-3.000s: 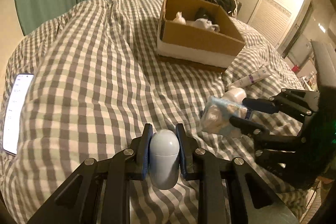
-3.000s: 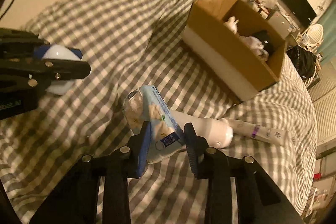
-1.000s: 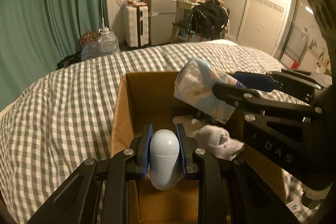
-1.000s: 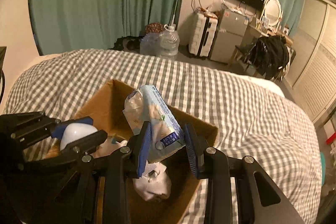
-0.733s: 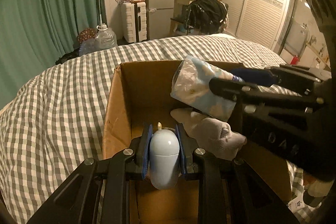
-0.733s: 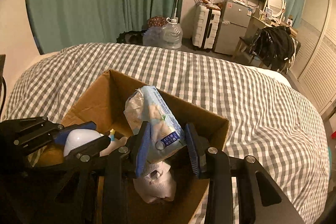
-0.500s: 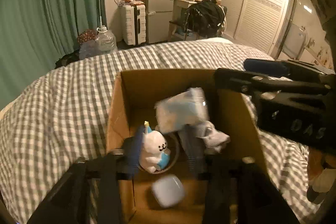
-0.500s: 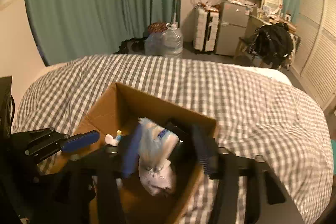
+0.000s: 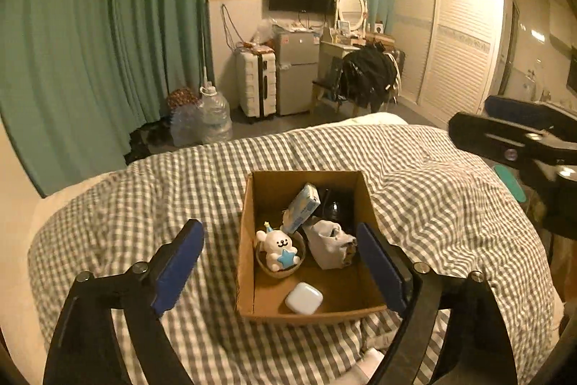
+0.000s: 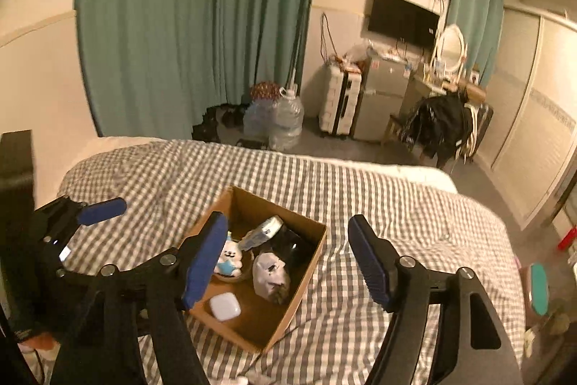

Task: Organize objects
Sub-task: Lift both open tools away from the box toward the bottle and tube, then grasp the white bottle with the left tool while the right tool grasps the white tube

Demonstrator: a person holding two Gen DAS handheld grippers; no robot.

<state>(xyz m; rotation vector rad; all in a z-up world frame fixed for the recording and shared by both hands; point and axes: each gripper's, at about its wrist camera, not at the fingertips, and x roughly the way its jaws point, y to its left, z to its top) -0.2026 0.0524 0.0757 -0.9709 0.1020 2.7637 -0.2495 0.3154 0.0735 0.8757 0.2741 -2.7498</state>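
Both grippers are empty, jaws having just been opening: the left gripper (image 9: 281, 262) stands spread wide and the right gripper (image 10: 288, 258) is parted, each raised clear of the cardboard box (image 9: 245, 251) on the checked duvet (image 9: 144, 190). Inside the box, nearest first: white case (image 9: 303, 297) flat on the floor, bunny figure (image 9: 278, 248) in a bowl, grey bundle (image 9: 330, 246) beside it, tissue pack (image 9: 302, 207) leaning upright behind. Beyond the bed: green curtains (image 9: 108, 42), suitcase (image 9: 256, 83).
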